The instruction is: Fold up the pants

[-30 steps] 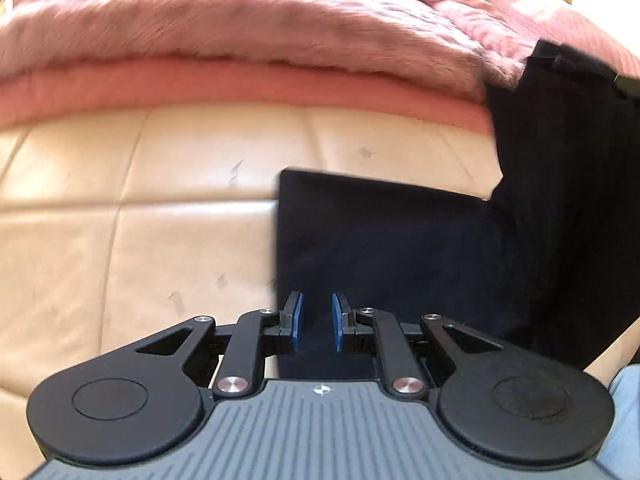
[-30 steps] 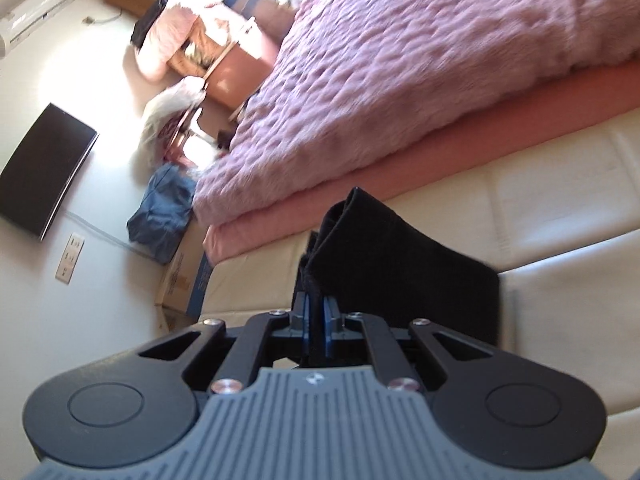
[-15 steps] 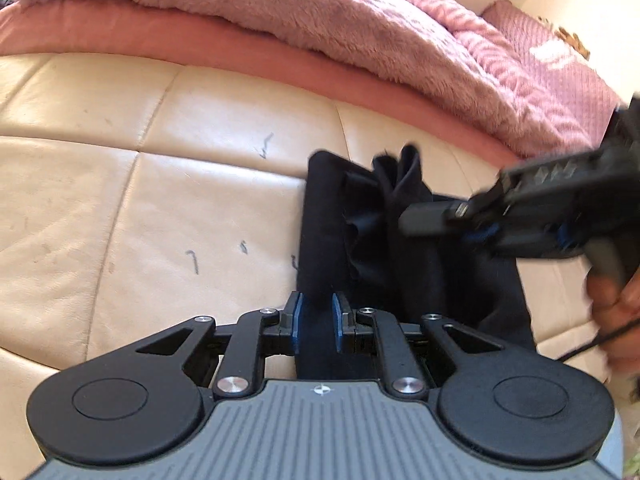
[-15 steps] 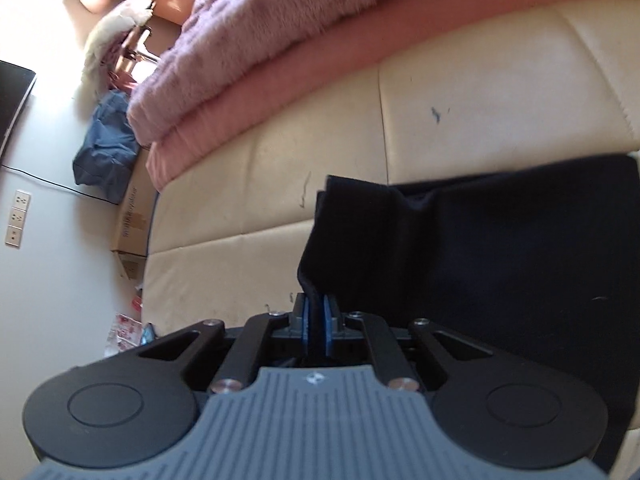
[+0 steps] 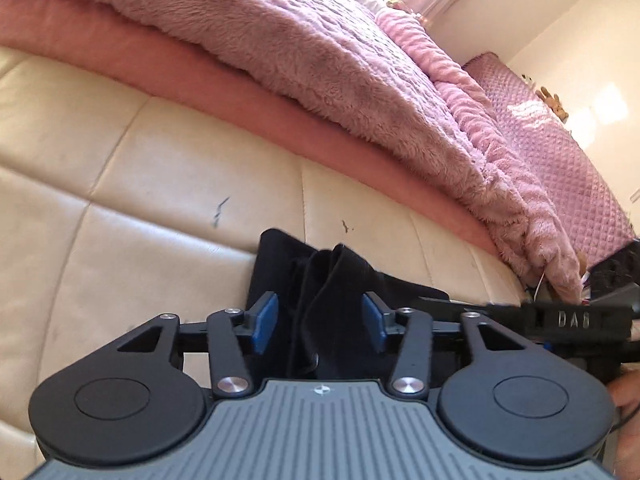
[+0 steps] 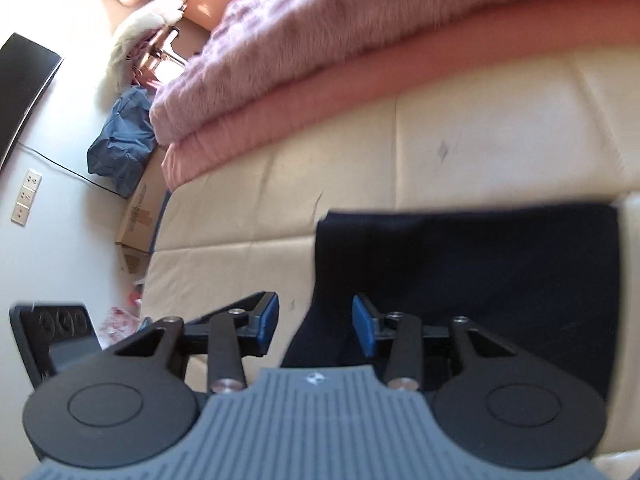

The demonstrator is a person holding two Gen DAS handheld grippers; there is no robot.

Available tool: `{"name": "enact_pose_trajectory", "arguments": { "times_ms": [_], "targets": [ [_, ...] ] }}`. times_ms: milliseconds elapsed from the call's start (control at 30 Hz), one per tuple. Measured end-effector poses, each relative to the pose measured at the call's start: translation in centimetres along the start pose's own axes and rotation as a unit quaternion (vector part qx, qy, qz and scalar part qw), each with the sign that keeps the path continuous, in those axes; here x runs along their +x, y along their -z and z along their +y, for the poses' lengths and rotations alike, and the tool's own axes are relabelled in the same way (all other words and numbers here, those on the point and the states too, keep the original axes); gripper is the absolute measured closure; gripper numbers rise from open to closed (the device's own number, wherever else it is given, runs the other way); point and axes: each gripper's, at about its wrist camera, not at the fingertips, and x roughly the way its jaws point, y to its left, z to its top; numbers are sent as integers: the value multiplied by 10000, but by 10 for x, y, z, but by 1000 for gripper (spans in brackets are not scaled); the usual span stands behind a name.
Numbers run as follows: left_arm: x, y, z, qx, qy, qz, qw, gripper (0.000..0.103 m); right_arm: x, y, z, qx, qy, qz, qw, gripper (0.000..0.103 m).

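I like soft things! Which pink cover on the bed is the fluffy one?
The top blanket, furry and mauve-pink. The layer under it is smooth and salmon-pink.

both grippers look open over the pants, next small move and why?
Probably back both off. The left gripper and right gripper have just been opening; the black pants lie folded on the cream cushion, cloth between the pads but unpressed. A bunched fold stands up at the left gripper, so smoothing may follow.
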Motion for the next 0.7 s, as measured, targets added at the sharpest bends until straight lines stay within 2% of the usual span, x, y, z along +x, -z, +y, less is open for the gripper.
{"name": "enact_pose_trajectory", "arguments": {
  "times_ms": [33, 100, 133, 167, 233, 300, 400, 533, 633, 700],
  "targets": [
    [8, -2, -1, 59, -23, 50, 10000, 47, -6, -1, -2, -204, 259, -93, 9994, 66],
    [23, -4, -2, 132, -13, 204, 9997, 47, -12, -3, -8, -684, 808, -205, 9942, 73],
    [29, -4, -2, 178, -12, 254, 9995, 47, -12, -3, -14, -842, 1013, -226, 9910, 82],
    [36, -5, -3, 232, -36, 271, 9994, 47, -11, -3, -19, -895, 1133, -239, 9892, 87],
    [45, -5, -2, 316, -64, 323, 9990, 47, -11, -2, -34, -818, 1106, -273, 9901, 91],
    [49, -6, 1, 335, 72, 377, 9987, 46, -6, -1, -44, -790, 1114, -264, 9903, 97],
    [59, -7, 1, 493, 163, 453, 9976, 46, 8, 4, -56, -798, 1114, -136, 9905, 99],
    [68, -6, -1, 708, 279, 430, 9962, 46, 15, 7, -64, -695, 966, -198, 9927, 103],
    [71, -4, -4, 757, 368, 409, 9956, 60, 16, 8, -71, -603, 890, -185, 9940, 103],
    [70, -3, -10, 859, 316, 375, 9951, 75, 15, 10, -74, -553, 860, -179, 9946, 103]
  ]
}}
